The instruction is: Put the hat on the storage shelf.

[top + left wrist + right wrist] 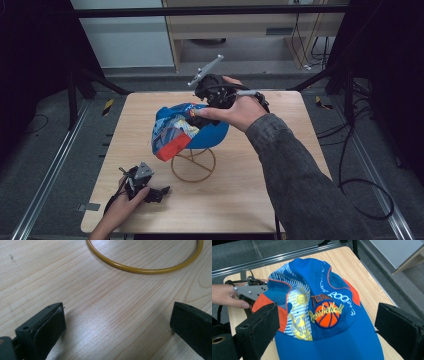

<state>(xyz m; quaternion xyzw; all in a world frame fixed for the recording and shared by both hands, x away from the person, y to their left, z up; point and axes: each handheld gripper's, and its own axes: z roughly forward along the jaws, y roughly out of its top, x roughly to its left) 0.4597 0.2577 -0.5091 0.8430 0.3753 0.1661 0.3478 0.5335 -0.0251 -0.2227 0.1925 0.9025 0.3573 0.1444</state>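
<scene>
High view: blue cap (190, 127) perched on yellow wire stand (193, 165) at centre of wooden counter (250, 190); right tongs (200, 116) at cap's upper right edge; left tongs (159, 192) low at lower left | Left gripper view: jaws spread over bare counter, stand ring (145, 263) at top | Right gripper view: jaws spread wide, straddling cap (324, 312) at centre.

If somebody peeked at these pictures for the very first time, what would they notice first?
Probably the bright blue cloth cap with its orange basketball picture, sitting on a thin yellow wire stand in the middle of the light wooden table. Right above it hovers the right gripper, its jaws wide open on either side of the cap. Down at the table's near left corner the left gripper lies low, open too.
</scene>
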